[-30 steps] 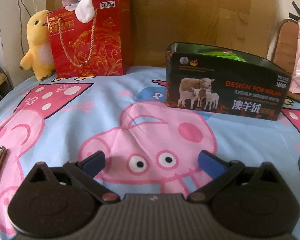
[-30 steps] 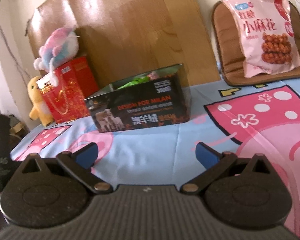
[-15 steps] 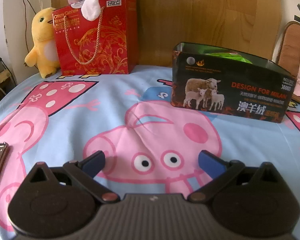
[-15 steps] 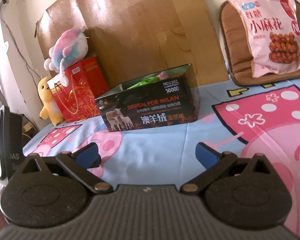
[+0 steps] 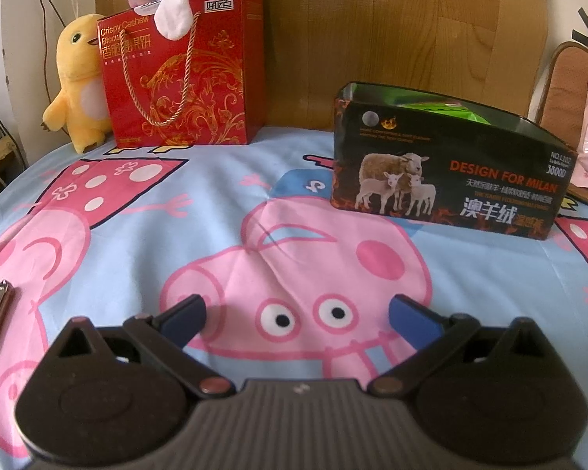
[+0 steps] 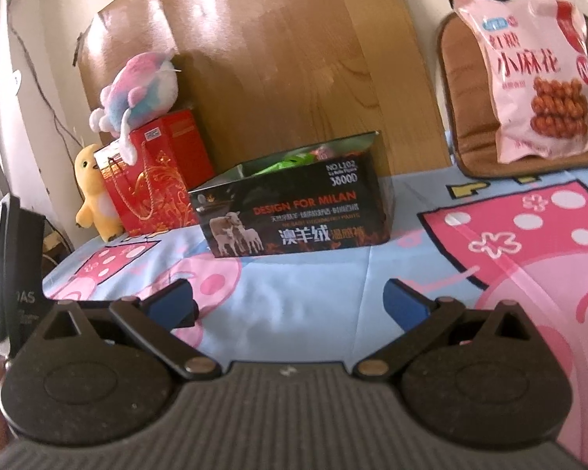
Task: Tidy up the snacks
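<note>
Jaws of both the left gripper (image 5: 296,313) and right gripper (image 6: 288,301) are spread and empty above the bed. Ahead and right of the right gripper's jaws, the pink snack bag (image 6: 529,74) leans upright, long axis vertical; the dark box (image 6: 294,211) sits ahead-left. The right gripper looks nearer.

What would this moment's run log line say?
left gripper: open, empty | right gripper: open, empty | black box: on bedsheet | pink snack bag: against cushion
</note>
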Available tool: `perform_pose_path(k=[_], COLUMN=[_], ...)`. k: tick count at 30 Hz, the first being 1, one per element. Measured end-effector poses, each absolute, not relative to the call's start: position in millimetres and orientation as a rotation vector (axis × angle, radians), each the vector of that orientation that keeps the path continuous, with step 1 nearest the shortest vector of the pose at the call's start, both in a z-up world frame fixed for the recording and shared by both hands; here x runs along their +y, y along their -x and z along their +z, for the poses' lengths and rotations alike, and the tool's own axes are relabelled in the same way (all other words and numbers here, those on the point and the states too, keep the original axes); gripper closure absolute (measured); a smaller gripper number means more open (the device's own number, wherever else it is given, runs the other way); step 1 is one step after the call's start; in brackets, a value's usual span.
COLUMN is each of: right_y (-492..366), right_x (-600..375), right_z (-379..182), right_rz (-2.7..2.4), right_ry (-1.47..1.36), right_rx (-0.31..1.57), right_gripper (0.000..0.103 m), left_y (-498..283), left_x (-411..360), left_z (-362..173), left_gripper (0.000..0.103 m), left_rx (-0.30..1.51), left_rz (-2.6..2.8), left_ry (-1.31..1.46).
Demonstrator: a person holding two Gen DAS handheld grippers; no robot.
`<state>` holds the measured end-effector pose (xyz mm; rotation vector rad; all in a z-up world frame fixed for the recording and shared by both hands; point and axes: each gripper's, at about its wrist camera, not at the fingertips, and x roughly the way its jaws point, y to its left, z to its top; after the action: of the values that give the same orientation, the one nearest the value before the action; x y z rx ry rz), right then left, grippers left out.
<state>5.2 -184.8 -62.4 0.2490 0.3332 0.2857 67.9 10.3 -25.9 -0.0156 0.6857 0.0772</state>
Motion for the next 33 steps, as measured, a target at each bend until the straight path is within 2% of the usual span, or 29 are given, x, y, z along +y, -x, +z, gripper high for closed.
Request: perform_pose_path(k=[21, 33], right_y=[-4.6, -1.9], right_x=[-180.1, -182.2], right_z=[-62.0, -61.5], right_rz=[0.246, 0.201], right_ry=[-0.225, -0.232], right_rx=[0.338, 0.317], right_gripper=[0.000, 0.000], left_y=[-70.9, -56.7], left_x=[8.5, -2.1], left_z=[-26.7, -22.0], left_gripper=[0.000, 0.000], left_rx=[0.680, 0.604], left_rz=[0.091, 0.083], left_ry=[0.004, -0.071])
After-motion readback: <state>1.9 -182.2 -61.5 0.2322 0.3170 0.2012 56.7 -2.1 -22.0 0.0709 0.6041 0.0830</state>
